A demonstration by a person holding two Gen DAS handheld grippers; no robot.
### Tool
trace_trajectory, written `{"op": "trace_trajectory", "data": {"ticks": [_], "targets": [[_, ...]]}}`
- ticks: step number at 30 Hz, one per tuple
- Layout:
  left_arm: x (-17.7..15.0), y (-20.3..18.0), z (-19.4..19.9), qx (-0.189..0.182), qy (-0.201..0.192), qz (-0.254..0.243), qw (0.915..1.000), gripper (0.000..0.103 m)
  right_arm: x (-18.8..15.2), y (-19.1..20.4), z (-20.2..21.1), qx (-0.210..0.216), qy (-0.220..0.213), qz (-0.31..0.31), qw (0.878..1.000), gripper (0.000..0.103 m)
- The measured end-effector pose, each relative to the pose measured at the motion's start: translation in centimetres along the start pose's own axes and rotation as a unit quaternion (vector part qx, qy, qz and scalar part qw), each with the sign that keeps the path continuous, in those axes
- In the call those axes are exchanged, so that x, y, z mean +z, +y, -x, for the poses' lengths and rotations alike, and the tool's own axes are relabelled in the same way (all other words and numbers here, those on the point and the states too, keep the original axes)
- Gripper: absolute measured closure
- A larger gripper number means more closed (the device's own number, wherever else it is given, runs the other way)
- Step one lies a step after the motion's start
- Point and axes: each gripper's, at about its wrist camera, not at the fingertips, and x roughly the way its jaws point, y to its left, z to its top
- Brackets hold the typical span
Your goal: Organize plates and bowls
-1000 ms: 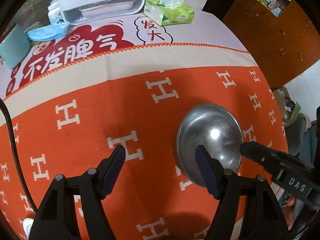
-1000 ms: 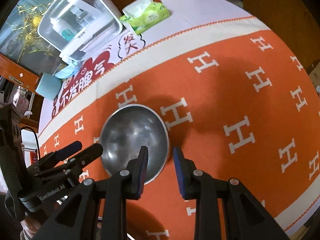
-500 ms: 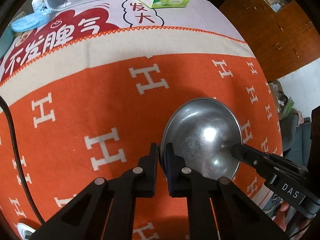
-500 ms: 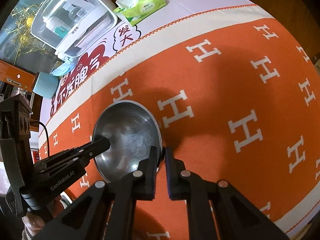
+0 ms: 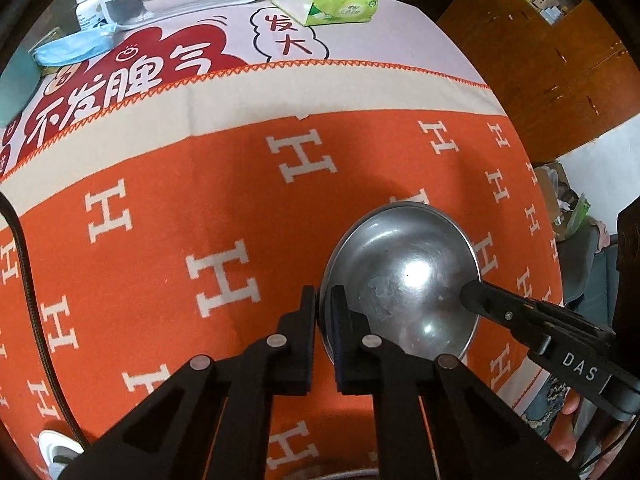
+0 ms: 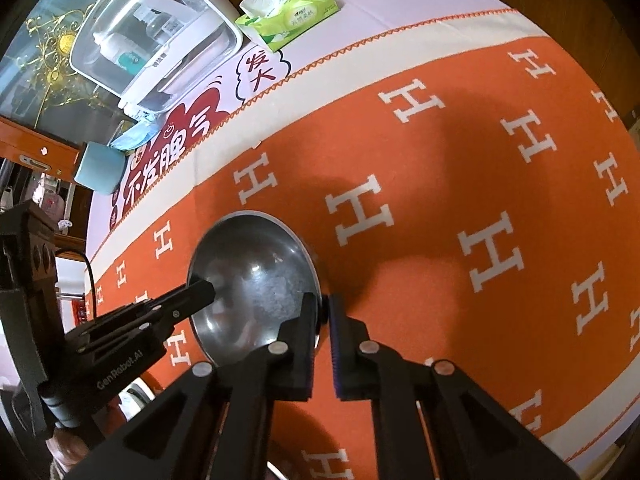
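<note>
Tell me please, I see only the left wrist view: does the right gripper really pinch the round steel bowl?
Observer: Yes. The right wrist view shows the right gripper with its jaws closed on the rim of the round steel bowl, one inside and one outside.
Operator: What does the clear box hold?
Observer: The clear plastic storage box holds white bottles.

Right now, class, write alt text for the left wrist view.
The left gripper is shut on the near rim of a steel bowl, and the right gripper clamps its opposite rim, above an orange H-patterned cloth.
</note>
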Motion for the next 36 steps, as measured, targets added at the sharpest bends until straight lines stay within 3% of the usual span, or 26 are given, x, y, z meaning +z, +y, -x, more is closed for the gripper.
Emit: {"op": "trace_trajectory", "data": {"ticks": [13,23,36], "targets": [[-3.9,-0.2,7.1,0.020,-0.047,0.000,0.9987,0.098,-3.2,2.0,3.9,0.042,-0.009,0.021,0.999,0.097],[-11.3,0.6,11.5,0.033,-0.051,0.016,0.9980,0.098,-7.9,4.5,6.4,0.066,0.009,0.067,0.996,0.097],[-18.0,1.3,11.4,0.046,-0.032,0.051,0.9971,0.098,-13.1,5.1,5.4,0.070,0.055,0.101,0.991,0.097]]}}
